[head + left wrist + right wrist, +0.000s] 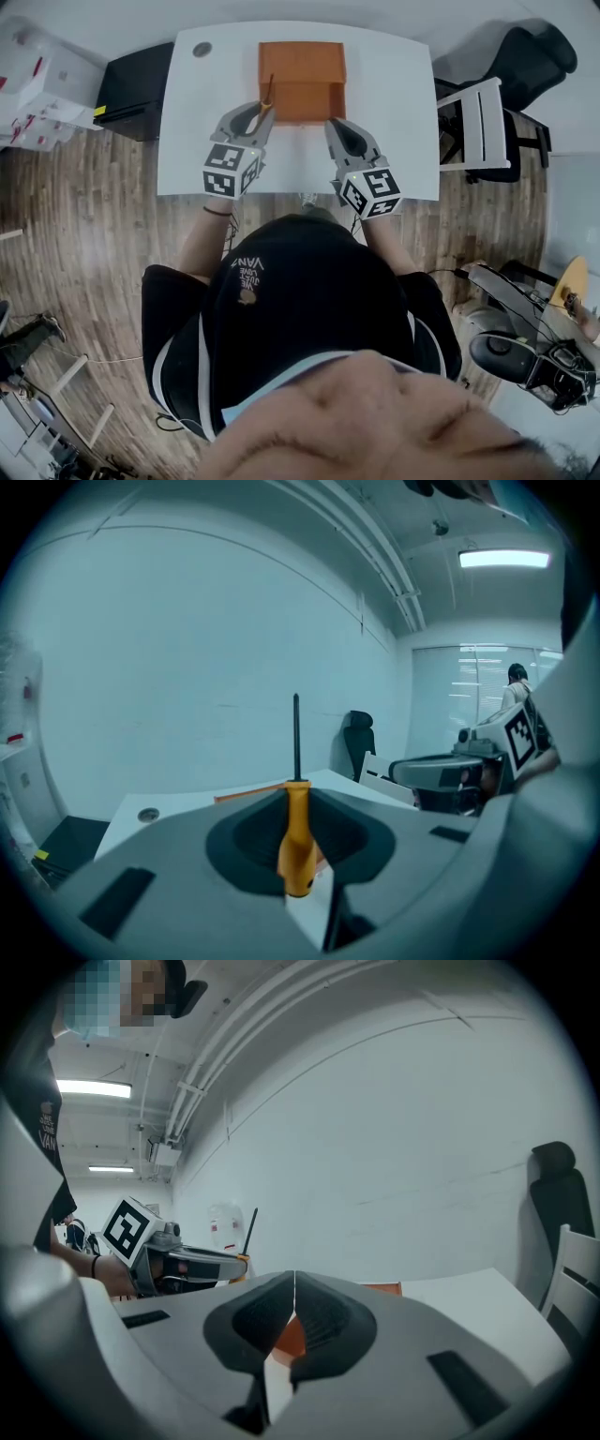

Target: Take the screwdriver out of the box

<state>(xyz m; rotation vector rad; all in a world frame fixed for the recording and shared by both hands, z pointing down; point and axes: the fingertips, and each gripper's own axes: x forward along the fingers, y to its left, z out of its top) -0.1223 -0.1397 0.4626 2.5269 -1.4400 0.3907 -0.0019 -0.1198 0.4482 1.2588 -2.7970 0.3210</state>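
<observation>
A white bench (403, 112) on a wood-plank floor (94, 234) carries an orange box (302, 70) at its far middle and a small round grey disc (202, 49) near its far left corner.

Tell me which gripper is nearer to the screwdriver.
Left. The left gripper is shut on the screwdriver, gripping its orange handle with the shaft pointing up. The right gripper, jaws together and empty, is off to its right, by the near edge of the orange box.
</observation>
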